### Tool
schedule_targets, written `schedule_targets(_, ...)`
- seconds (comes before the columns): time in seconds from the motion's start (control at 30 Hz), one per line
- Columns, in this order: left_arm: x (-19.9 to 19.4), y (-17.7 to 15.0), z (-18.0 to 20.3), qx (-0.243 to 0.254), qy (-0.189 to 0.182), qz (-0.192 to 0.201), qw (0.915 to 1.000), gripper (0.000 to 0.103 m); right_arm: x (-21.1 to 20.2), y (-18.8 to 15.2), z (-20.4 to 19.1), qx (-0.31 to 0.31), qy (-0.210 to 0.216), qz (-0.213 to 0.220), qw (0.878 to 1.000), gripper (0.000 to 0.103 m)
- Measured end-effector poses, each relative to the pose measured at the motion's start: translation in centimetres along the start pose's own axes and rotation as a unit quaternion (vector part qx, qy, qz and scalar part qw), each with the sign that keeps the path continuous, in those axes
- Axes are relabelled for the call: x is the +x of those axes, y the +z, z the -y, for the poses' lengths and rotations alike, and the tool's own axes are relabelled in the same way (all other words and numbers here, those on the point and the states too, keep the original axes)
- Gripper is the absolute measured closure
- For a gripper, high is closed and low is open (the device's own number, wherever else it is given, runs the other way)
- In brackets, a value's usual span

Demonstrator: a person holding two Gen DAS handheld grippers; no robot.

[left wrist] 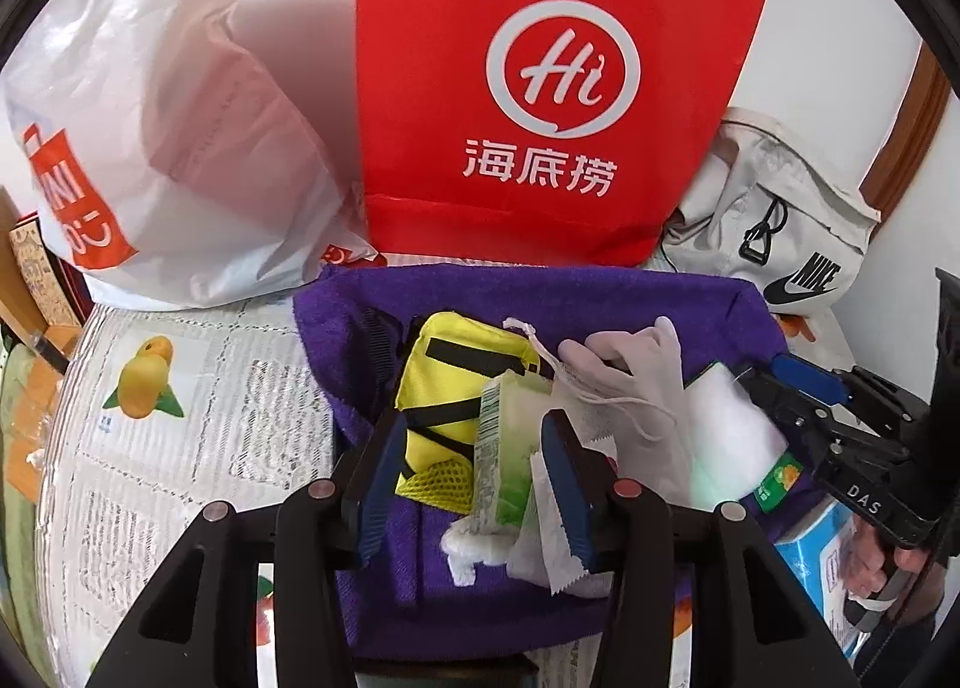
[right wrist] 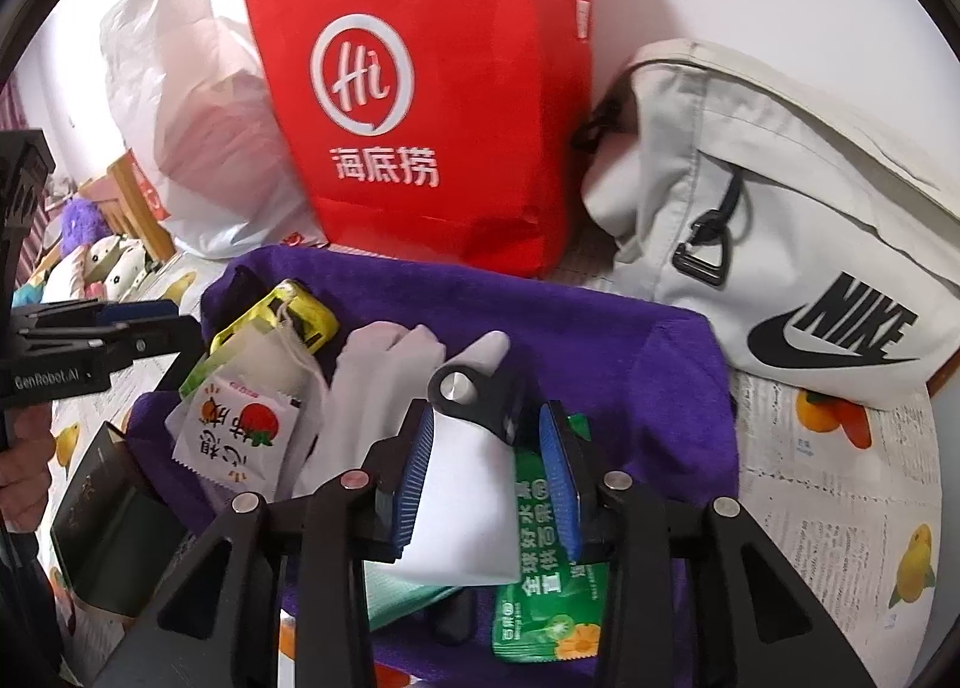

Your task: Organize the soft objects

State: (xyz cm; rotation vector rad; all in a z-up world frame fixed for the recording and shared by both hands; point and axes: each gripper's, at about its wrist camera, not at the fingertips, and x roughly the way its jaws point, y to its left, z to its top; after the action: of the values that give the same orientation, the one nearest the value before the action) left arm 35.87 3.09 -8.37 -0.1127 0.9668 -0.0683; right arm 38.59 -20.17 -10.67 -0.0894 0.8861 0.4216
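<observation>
Your left gripper (left wrist: 474, 466) stands parted over the purple towel (left wrist: 600, 298), its pads flanking a green tissue pack (left wrist: 501, 466) without pressing it. Your right gripper (right wrist: 489, 478) is likewise released, straddling a white packet (right wrist: 465, 502) lying on the towel beside a white glove (right wrist: 384, 364) and yellow pouch (left wrist: 447, 364).
</observation>
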Motion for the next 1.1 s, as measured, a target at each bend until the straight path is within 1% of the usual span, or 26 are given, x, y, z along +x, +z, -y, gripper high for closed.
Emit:
schedule_targets(0.1, -0.8, -0.2, -0.3, 0.000, -0.001, 0.005, 1.0000, 0.058, 0.1, 0.0, -0.4, -0.002, 0.010, -0.009, 1.000, 0.065)
schedule_targets(0.2, -1.6, -0.4, -0.4, 0.002, -0.002, 0.008, 1.0000, 0.058, -0.2, -0.1, -0.8, 0.001, 0.011, -0.010, 1.000, 0.065)
schedule_targets(0.37, -3.5, -1.1, -0.5, 0.002, -0.007, 0.016, 0.9998, 0.058, -2.4, -0.4, -1.6, 0.007, 0.005, -0.004, 1.000, 0.064)
schedule_targets(0.43, -4.4, -1.5, -0.5, 0.002, -0.010, 0.019, 0.9998, 0.058, -3.7, -0.7, -1.9, 0.014, 0.002, 0.002, 1.000, 0.058)
schedule_targets(0.47, -4.8, -1.7, -0.4, 0.003, -0.012, 0.020, 0.9997, 0.058, -4.6, -0.9, -2.2, 0.019, 0.002, 0.010, 1.000, 0.053)
schedule_targets(0.5, -5.1, -1.9, -0.3, 0.004, -0.012, 0.021, 0.9997, 0.058, -5.3, -1.1, -2.3, 0.022, 0.002, 0.014, 1.000, 0.047)
schedule_targets(0.57, -6.2, -2.6, 0.1, 0.007, -0.015, 0.023, 0.9996, 0.055, -6.9, -1.7, -2.7, 0.030, -0.003, 0.024, 0.999, 0.040)
schedule_targets(0.6, -6.8, -3.0, 0.3, 0.010, -0.016, 0.025, 0.9995, 0.053, -7.7, -2.0, -3.0, 0.033, -0.005, 0.027, 0.999, 0.039)
schedule_targets(0.67, -7.8, -3.8, 0.7, 0.013, -0.018, 0.027, 0.9994, 0.053, -9.2, -2.6, -3.5, 0.040, -0.010, 0.031, 0.999, 0.037)
schedule_targets(0.7, -8.5, -4.3, 1.0, 0.016, -0.018, 0.029, 0.9993, 0.052, -10.1, -3.0, -3.9, 0.046, -0.014, 0.032, 0.998, 0.033)
schedule_targets(0.73, -9.1, -4.8, 1.3, 0.018, -0.018, 0.030, 0.9992, 0.050, -10.8, -3.3, -4.1, 0.049, -0.017, 0.032, 0.998, 0.031)
schedule_targets(0.77, -9.7, -5.3, 1.6, 0.020, -0.016, 0.031, 0.9992, 0.046, -11.5, -3.6, -4.3, 0.053, -0.021, 0.034, 0.998, 0.025)
schedule_targets(0.8, -10.2, -5.9, 2.0, 0.023, -0.013, 0.032, 0.9991, 0.042, -12.4, -4.2, -4.7, 0.056, -0.028, 0.040, 0.997, 0.022)
schedule_targets(0.87, -11.3, -7.1, 2.6, 0.029, -0.014, 0.033, 0.9989, 0.041, -14.0, -5.1, -5.3, 0.061, -0.037, 0.046, 0.996, 0.019)
schedule_targets(0.93, -12.4, -8.3, 3.2, 0.030, -0.017, 0.033, 0.9988, 0.037, -15.4, -6.0, -5.8, 0.066, -0.047, 0.050, 0.995, 0.016)
schedule_targets(1.0, -13.5, -9.3, 3.7, 0.033, -0.013, 0.034, 0.9988, 0.030, -16.8, -6.9, -6.3, 0.073, -0.062, 0.055, 0.994, 0.009)
schedule_targets(1.03, -13.9, -9.8, 4.0, 0.034, -0.011, 0.036, 0.9987, 0.029, -17.7, -7.5, -6.7, 0.074, -0.067, 0.056, 0.993, 0.009)
schedule_targets(1.1, -15.1, -10.9, 4.4, 0.035, -0.012, 0.040, 0.9985, 0.018, -19.1, -8.4, -7.4, 0.074, -0.071, 0.060, 0.993, 0.008)
